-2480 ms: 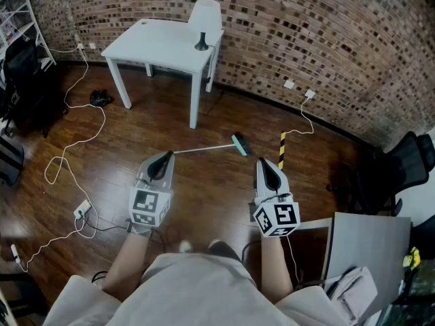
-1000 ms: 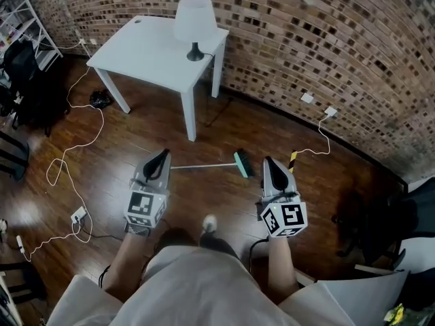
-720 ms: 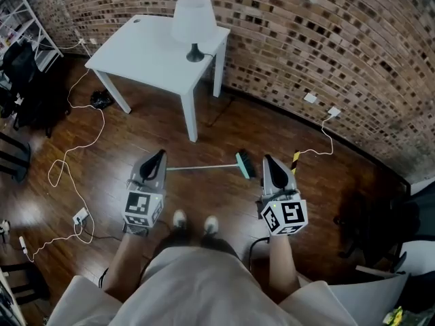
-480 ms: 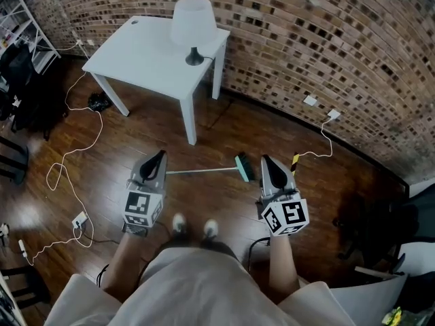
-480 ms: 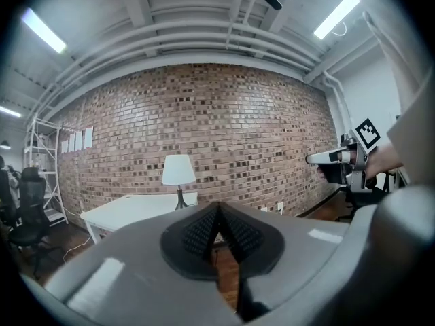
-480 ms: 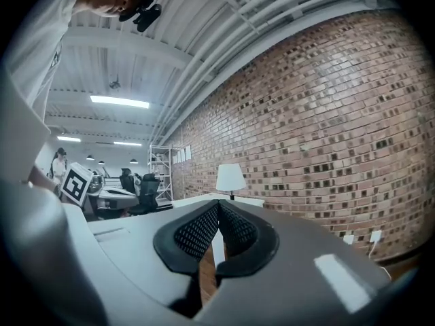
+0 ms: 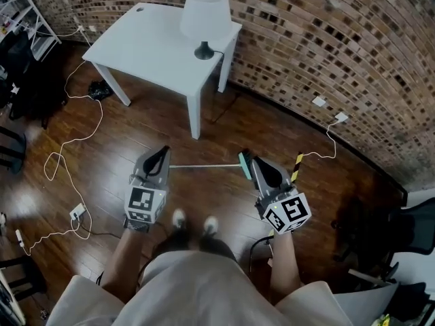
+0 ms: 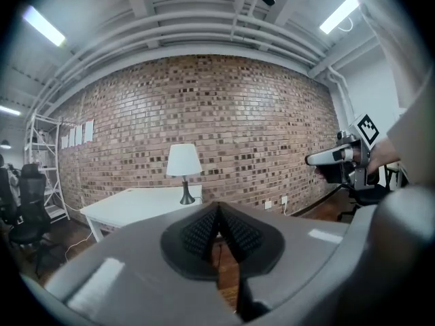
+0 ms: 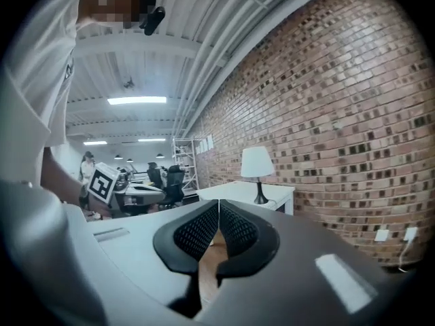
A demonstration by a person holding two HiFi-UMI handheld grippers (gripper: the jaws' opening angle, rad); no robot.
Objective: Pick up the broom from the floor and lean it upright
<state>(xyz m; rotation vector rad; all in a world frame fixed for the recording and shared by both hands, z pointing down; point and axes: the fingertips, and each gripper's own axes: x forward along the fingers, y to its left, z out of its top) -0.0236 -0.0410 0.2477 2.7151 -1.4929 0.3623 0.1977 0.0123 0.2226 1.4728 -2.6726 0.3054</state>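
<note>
Both grippers have dropped in closer, and the right gripper (image 7: 253, 161) now sits right over the brush end where a moment ago it hung off to that end's right. The broom (image 7: 204, 165) itself hasn't budged. It's flat on the wooden floor (image 7: 224, 131) across the middle of the frame, thin handle running left, green head (image 7: 242, 160) at the right, roughly parallel to the brick wall (image 7: 340, 39).

Left gripper (image 7: 163, 152) hovers at the handle's free end, so the two tools bracket the broom end to end, which looks like a setup for a two-point lift. Neither is ready to grab, though. In the left gripper view the pads (image 8: 204, 231) meet tip to tip with nothing between them, and the right gripper view shows its pads (image 9: 197, 233) pressed together too, only bare floor showing below. Both noses point nearly level at the wall, above the broom rather than down at it.

My read: still the approach, with no contact yet. The jaws must spread and tip downward before any pick. The white table (image 7: 156, 46) with its lamp (image 7: 205, 15) stands upper centre, and that wall behind it looks the natural leaning spot.
</note>
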